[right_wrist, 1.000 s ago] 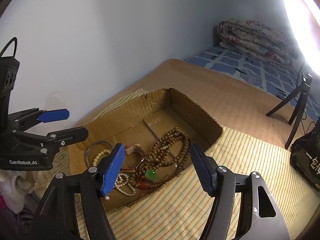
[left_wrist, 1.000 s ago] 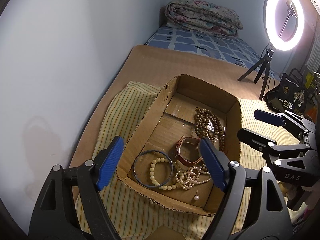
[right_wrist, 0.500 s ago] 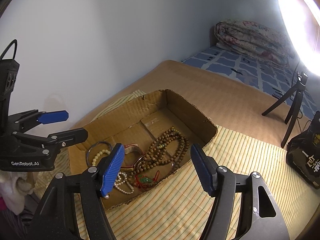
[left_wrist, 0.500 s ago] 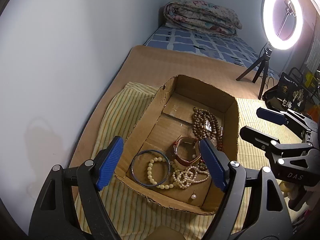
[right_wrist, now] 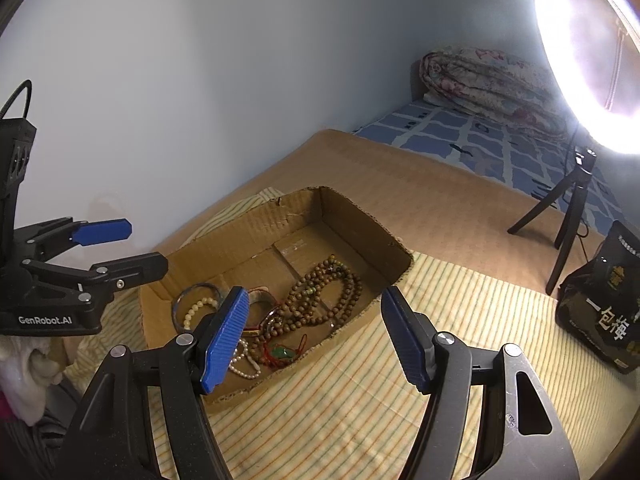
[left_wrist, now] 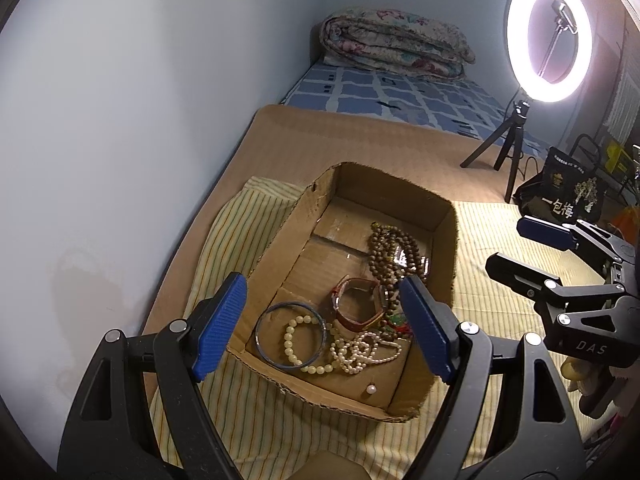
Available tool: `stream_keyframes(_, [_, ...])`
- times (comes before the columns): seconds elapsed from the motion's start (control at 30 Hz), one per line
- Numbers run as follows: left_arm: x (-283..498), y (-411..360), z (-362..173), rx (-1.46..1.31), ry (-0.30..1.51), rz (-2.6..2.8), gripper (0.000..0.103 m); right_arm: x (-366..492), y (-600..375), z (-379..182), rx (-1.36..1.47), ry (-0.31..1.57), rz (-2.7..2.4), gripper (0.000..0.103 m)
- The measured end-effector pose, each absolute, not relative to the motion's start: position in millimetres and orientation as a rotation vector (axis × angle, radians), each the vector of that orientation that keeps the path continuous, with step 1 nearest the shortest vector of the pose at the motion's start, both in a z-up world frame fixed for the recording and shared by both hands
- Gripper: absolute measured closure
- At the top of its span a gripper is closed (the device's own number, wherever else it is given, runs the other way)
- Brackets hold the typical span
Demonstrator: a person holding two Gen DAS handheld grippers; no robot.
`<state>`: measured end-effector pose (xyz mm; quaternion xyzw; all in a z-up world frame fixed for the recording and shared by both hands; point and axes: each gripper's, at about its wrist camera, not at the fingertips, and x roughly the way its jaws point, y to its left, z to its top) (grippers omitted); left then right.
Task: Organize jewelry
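An open cardboard box (left_wrist: 276, 240) (right_wrist: 360, 216) sits on a striped yellow cloth (left_wrist: 224, 232). In it lie a brown bead necklace (left_wrist: 390, 248) (right_wrist: 320, 296), a dark red bracelet (left_wrist: 356, 306), a blue bangle (left_wrist: 292, 335), a cream bead bracelet (left_wrist: 298, 346), a pearl strand (left_wrist: 362, 350), a green pendant on red cord (right_wrist: 282, 353) and a loose pearl (left_wrist: 371, 389). My left gripper (left_wrist: 324, 324) is open and empty above the box's near end. My right gripper (right_wrist: 314, 338) is open and empty over the box's right side; it also shows in the left wrist view (left_wrist: 532, 252).
A lit ring light (left_wrist: 548, 36) on a black tripod (left_wrist: 508, 148) stands at the back right. A black printed bag (left_wrist: 564, 196) (right_wrist: 600, 304) sits to the right of the cloth. A folded quilt (left_wrist: 392, 44) lies at the far end. A wall runs along the left.
Both grippers have drawn back and up a little from the box, so it looks smaller and lower in view. Both stay open. The jewelry has not moved.
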<state>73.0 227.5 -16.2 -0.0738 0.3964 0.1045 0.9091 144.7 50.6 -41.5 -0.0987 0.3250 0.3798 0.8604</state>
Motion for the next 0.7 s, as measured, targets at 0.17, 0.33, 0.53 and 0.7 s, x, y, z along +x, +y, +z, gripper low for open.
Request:
stream_keyframes(0.17, [66.5,212.9,-3.6,-0.127,0.793,0.200,0.022,140.6,37.3,-36.7,-0.215,0.670,0.782,0.035])
stream_keyframes(0.33, [55.5,198.2,10.2,-0.125,0.762,0.180,0.022,136.0,19.1,-33.0,-0.219,0.669,0.762,0.035])
stream_keyframes(0.53, [40.8,176.3,23.0,-0.116,0.729,0.149,0.022,125.6,-9.3,-27.1,-0.207,0.673,0.734,0.035])
stream_keyframes(0.7, [30.8,154.4,29.7,-0.110,0.708,0.112,0.022,114.8,-35.0,-20.9,-0.185,0.669,0.707,0.032])
